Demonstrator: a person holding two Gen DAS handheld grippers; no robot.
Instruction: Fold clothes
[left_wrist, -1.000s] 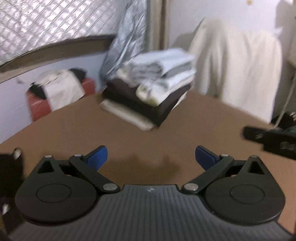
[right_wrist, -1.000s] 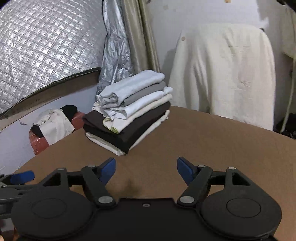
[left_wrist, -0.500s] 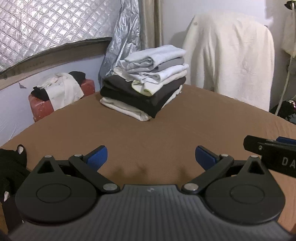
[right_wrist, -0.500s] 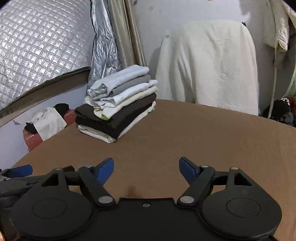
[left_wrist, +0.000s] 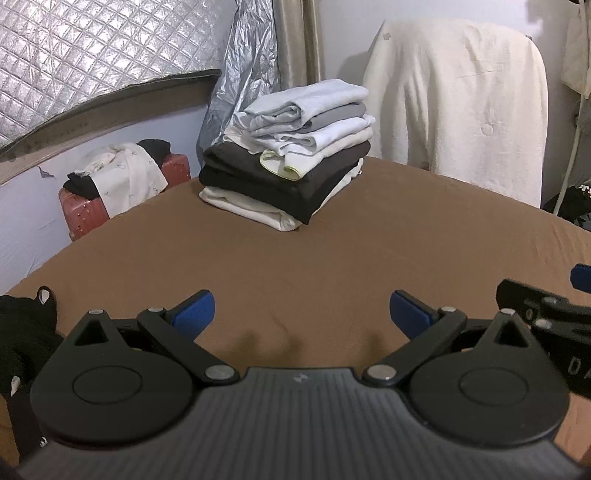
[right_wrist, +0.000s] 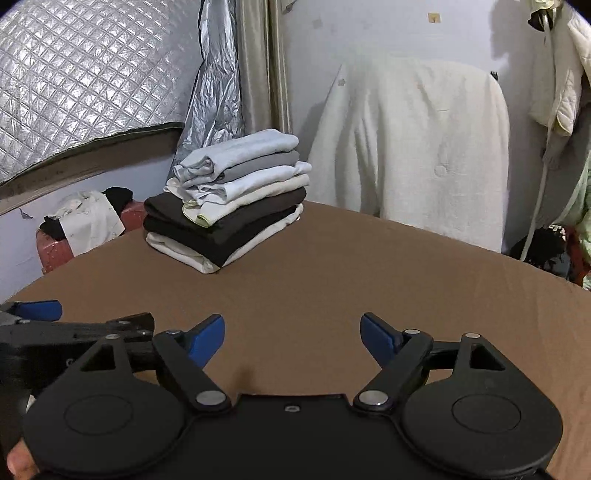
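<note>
Stack of folded clothes (left_wrist: 288, 162) sits at the far left of the brown desk (left_wrist: 369, 266), well apart from both claws. A black garment (left_wrist: 22, 332) lies at the near left edge, not yet folded. Judged light, limp, non-slippery cloth; best pinched at an edge or corner. Left claw (left_wrist: 301, 312): spread wide, empty, touching nothing. Right claw (right_wrist: 291, 334): jaws opening, nothing between them.
</note>
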